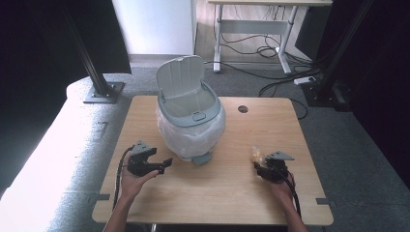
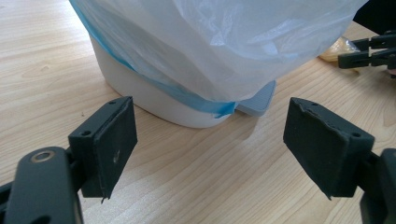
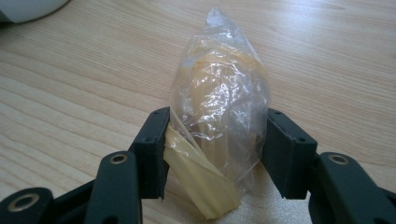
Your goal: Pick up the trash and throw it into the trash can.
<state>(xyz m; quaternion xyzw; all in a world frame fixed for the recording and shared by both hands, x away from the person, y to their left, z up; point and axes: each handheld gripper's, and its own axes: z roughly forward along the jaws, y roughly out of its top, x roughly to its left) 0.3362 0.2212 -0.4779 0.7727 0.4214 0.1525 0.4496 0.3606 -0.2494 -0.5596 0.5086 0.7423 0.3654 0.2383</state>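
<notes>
On the right side of the worktop (image 1: 159, 193), near its front edge, my right gripper (image 3: 217, 149) has its jaws clamped on a crumpled clear plastic bag (image 3: 222, 98) with yellowish wrapping inside; the bag lies on the wood and sticks out ahead of the jaws, pinched from both sides. In the high view the same bag (image 1: 256, 154) sits just beyond that gripper (image 1: 263, 166), well apart from the pedal bin (image 1: 191, 113). The bin stands mid-worktop, lid raised, a white liner bag (image 2: 224, 42) draped over its outside, its grey pedal (image 2: 257, 99) facing me. My left gripper (image 2: 210, 140) rests low in front of the bin, jaws wide apart with nothing between them, pointing at the bin's base.
</notes>
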